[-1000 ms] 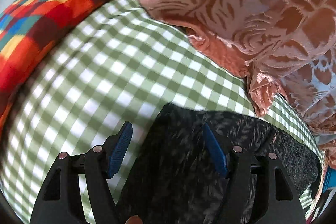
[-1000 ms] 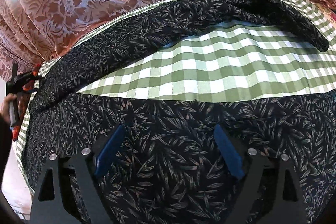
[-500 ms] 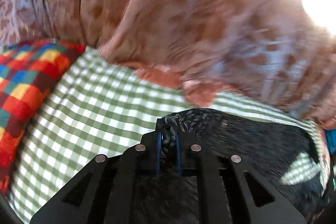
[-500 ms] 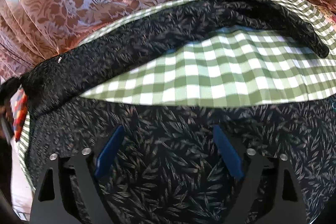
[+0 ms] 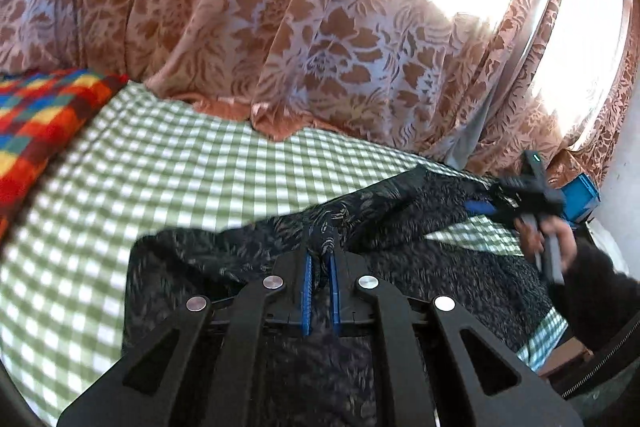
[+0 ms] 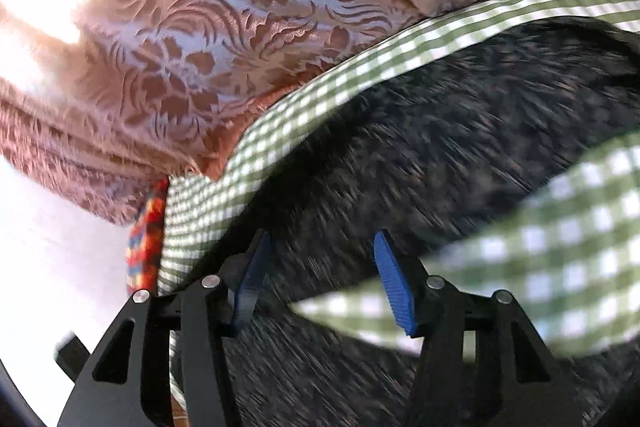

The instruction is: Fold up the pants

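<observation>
The pants [image 5: 420, 251] are dark with a small leaf print and lie on a green-and-white checked sheet [image 5: 180, 179]. My left gripper [image 5: 319, 267] is shut on a bunched edge of the pants and holds it lifted off the sheet. My right gripper [image 6: 320, 259] is open, its blue pads [image 6: 394, 287] spread just above the pants [image 6: 440, 147], with nothing between them. The right gripper also shows in the left wrist view [image 5: 516, 199], held in a hand over the far part of the pants.
A brown floral curtain [image 5: 280, 27] hangs close behind the bed. A red, yellow and blue checked blanket [image 5: 40, 131] lies at the left. A blue box [image 5: 580, 199] sits at the far right by the curtain.
My left gripper closed on the pants edge and lifted it up and toward the right. My right gripper stayed open and swung left over the pants; its view is now blurred.
</observation>
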Demonstrator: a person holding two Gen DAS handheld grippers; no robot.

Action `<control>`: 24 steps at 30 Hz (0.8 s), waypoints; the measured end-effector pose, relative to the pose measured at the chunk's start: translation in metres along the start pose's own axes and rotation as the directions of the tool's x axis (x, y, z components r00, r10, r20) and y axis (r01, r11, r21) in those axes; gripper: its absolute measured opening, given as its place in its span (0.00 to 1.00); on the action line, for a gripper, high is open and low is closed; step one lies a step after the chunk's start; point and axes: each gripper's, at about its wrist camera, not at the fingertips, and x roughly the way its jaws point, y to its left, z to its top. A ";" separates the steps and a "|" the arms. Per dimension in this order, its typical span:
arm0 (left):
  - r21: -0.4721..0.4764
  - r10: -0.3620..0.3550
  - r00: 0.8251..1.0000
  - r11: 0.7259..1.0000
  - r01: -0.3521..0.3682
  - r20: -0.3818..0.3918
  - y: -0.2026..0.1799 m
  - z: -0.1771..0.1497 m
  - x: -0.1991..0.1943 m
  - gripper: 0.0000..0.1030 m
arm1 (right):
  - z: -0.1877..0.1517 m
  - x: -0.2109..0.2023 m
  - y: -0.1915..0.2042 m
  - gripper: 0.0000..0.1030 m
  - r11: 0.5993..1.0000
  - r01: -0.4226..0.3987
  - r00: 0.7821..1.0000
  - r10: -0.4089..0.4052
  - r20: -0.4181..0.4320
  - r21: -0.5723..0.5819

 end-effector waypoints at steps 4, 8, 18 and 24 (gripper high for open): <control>-0.026 -0.002 1.000 1.000 0.002 -0.019 0.005 -0.015 -0.001 0.06 | 0.028 0.028 0.002 0.51 0.997 -0.008 1.000 0.010 -0.020 0.081; -0.041 -0.005 1.000 0.999 0.004 -0.025 0.008 -0.019 0.000 0.06 | 0.042 0.049 -0.011 0.48 0.979 0.106 0.994 -0.098 -0.054 0.176; -0.029 0.064 0.998 0.998 -0.064 -0.008 0.019 0.014 0.011 0.06 | 0.076 0.057 -0.014 0.05 0.978 0.177 0.984 -0.179 0.009 0.113; 0.020 0.231 0.967 0.972 -0.235 0.109 0.028 0.090 0.015 0.06 | 0.061 -0.021 0.035 0.05 0.997 0.052 0.987 -0.041 0.157 -0.061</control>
